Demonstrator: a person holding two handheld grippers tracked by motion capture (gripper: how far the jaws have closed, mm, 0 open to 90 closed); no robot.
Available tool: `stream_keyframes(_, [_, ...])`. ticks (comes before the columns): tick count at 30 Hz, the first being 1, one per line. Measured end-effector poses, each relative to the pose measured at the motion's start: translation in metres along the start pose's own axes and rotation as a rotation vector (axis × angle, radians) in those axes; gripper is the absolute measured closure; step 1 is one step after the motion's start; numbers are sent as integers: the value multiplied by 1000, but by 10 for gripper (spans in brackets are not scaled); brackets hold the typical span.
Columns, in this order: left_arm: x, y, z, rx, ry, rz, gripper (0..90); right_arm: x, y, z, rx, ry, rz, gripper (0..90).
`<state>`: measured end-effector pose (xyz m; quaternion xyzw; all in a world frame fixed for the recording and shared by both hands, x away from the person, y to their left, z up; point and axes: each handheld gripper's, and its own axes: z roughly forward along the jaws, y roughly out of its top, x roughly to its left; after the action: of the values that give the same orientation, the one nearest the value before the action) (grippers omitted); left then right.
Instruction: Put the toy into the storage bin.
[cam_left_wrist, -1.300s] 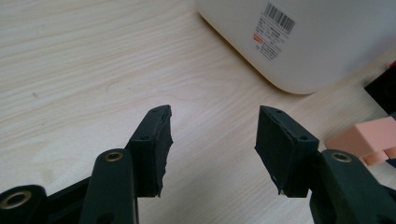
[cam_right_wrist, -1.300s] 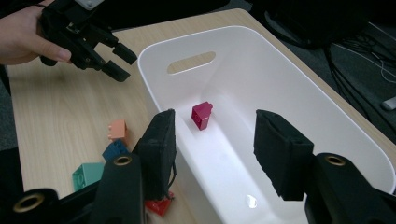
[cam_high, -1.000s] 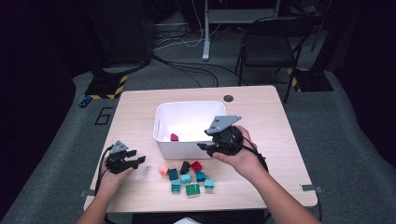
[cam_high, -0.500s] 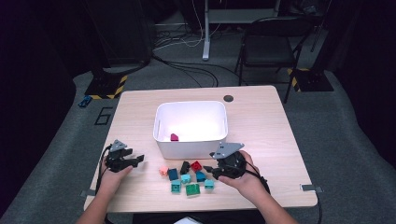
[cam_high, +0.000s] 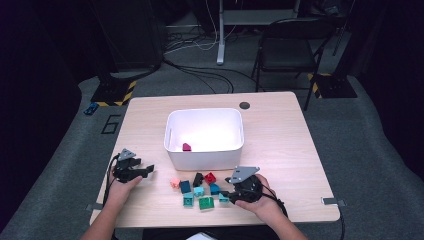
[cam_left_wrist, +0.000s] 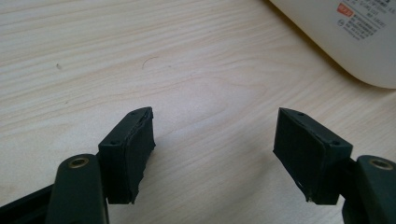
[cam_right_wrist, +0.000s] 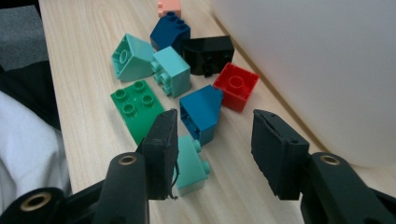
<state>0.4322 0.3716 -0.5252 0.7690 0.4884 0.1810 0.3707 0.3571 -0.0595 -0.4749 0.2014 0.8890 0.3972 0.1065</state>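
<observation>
Right gripper view: my right claw (cam_right_wrist: 212, 154) closing, still apart around small teal brick (cam_right_wrist: 191, 163); left claw (cam_left_wrist: 215, 158) wide apart over bare desk (cam_left_wrist: 140, 56).

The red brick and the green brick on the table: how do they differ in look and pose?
The red brick is smaller, with one round stud on top; the green brick is a larger one with four studs. The red brick lies next to the white bin; the green brick lies farther from it. Both rest on the table, ungripped.

A light wooden table (cam_high: 280, 150) carries a white bin (cam_high: 205, 137) near its middle. Loose toy bricks (cam_high: 200, 187) lie scattered on the wood just before the bin, among them a green brick (cam_high: 205, 203) and a red brick (cam_high: 210, 177).
</observation>
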Motion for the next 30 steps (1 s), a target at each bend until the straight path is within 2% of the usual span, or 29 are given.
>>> stream_keyframes(7, [-1, -1, 1, -5, 19, 15, 283, 0, -11, 11, 29, 35, 5, 514])
stream_keyframes(8, [-2, -1, 1, -7, 23, 17, 284, 0, -13, 14, 37, 37, -7, 513])
stream_keyframes(9, [-2, -1, 1, -7, 23, 17, 284, 1, -14, 15, 39, 38, 7, 513])
stream_keyframes(11, [-1, -1, 1, -4, 20, 16, 284, 0, -15, 17, 47, 44, -7, 513])
stream_keyframes(15, [-1, -1, 1, -6, 21, 26, 284, 2, -17, 21, 65, 57, -2, 517])
stream_keyframes(20, [-1, -2, 2, -14, 31, 35, 280, 3, -18, 24, 78, 59, -8, 565])
stream_keyframes(22, [-1, -2, 1, -2, 29, 41, 280, 3, -18, 24, 82, 67, -21, 631])
stream_keyframes(24, [-2, -2, 2, -13, 31, 37, 280, 5, -18, 24, 92, 70, -13, 652])
stream_keyframes(26, [-1, -3, 2, -10, 41, 52, 280, 5, -18, 23, 98, 73, -12, 662])
stream_keyframes(30, [-3, -3, 3, -20, 47, 54, 276, 5, -16, 21, 100, 72, -23, 670])
